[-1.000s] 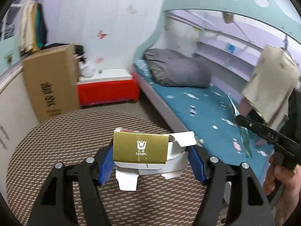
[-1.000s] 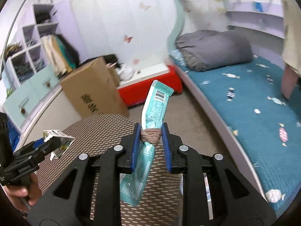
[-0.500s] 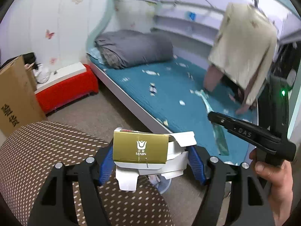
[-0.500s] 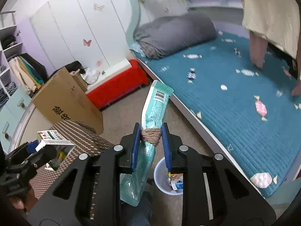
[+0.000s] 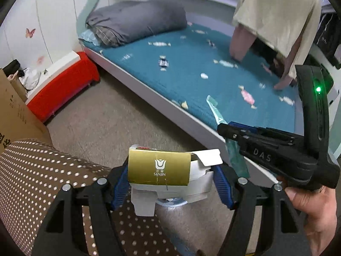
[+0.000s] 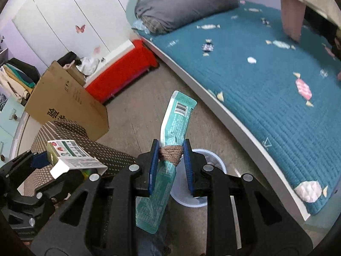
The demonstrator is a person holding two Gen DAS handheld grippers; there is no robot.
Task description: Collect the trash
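Note:
My left gripper (image 5: 170, 181) is shut on a crumpled gold and white carton (image 5: 159, 171), held above the floor; the carton (image 6: 70, 155) also shows at the left of the right wrist view. My right gripper (image 6: 170, 160) is shut on a long teal wrapper (image 6: 174, 123) with a brown wad pinched against it. The wrapper (image 5: 217, 115) and the right gripper also show at the right of the left wrist view. A small white trash bin (image 6: 213, 162) stands on the floor just behind and below the right gripper; its rim (image 5: 170, 201) peeks from under the carton.
A brown dotted chair seat (image 5: 32, 181) is at the lower left. A cardboard box (image 6: 64, 104) and a red bench (image 6: 121, 70) stand by the wall. A bed with a teal cover (image 6: 266, 68) runs along the right, with a grey duvet (image 6: 185, 6).
Both grippers have swung right and tilted down, away from the chair seat toward the floor by the bed. The white bin has come into view beneath them. Both grips are unchanged.

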